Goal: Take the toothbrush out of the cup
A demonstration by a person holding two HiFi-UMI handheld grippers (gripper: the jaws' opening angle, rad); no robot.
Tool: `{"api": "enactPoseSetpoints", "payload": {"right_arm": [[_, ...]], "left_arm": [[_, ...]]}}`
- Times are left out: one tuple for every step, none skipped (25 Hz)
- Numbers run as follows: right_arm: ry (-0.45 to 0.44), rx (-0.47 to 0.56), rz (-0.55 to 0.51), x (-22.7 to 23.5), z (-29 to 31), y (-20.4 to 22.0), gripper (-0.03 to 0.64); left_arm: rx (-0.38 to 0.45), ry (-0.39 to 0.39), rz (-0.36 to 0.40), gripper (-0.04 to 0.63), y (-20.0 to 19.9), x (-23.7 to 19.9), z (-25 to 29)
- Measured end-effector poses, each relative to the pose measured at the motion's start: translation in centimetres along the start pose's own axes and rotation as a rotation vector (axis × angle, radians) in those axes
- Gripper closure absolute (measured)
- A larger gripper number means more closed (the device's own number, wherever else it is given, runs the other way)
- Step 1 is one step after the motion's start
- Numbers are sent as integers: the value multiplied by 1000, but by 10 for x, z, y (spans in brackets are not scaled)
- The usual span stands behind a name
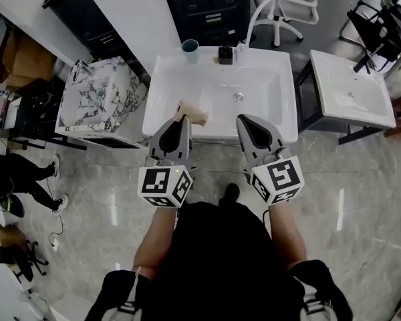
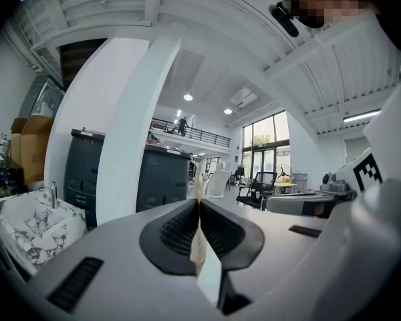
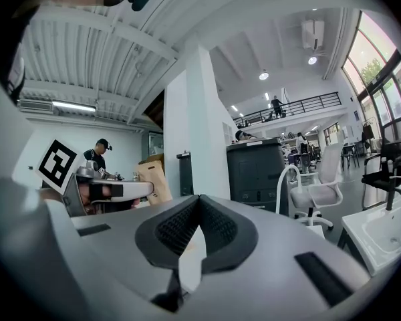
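– Over the sink's (image 1: 162, 79) near rim: my left gripper (image 1: 182, 120), jaws pressed together on a thin tan toothbrush (image 1: 192, 114) that juts out past the tips. I call it the toothbrush from its shape and the task only; no bristles show.
– And the cup?
– Cup (image 1: 190, 49): upright on the sink's back rim, left of centre, well apart from both grippers. Nothing rises above its lip, as far as the head view tells.
– Right gripper?
– Right gripper (image 1: 244, 120): jaws closed tip to tip, nothing between them. It hangs roughly level beside the left one, over the same rim.
– Which step is this, then?
– By my reading, the toothbrush is out of the cup and held clear of it. The lift is done and the task is at or near its end.
– What does the next move call for?
– A place to lay the toothbrush, most likely the sink's flat ledge, and a slow lowering before I part the left jaws. The grip is narrow and on a flat piece, so a twist could let it slip into the sink. The right gripper need do nothing.
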State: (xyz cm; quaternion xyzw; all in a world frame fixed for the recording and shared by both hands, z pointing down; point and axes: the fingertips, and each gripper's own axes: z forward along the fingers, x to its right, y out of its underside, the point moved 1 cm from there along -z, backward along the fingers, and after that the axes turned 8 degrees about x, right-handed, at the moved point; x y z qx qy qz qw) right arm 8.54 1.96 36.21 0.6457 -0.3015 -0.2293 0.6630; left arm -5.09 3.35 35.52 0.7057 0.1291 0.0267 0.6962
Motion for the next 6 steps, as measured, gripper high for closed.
{"api": "enactPoseSetpoints", "payload": {"right_arm": [[0,-3,0,1,-1,1,586],[0,-4,1,1,-2,1,586],[0,-5,0,2,-3,1,586],[0,-4,-1,3,-3,0,586],[0,-3,-3,4,-3,0,586],[-1,-2,-4,4,-4,-1,586]], "left_arm": [[-2,0,-1,572,1,1,0],[-3,0,-1,572,2,2,0],[-4,0,-1,572,2,3,0],[-3,-1,1,572,2,4,0],[-3,-3,3,572,2,4,1],[-2,-5,5,572,2,5,1]]}}
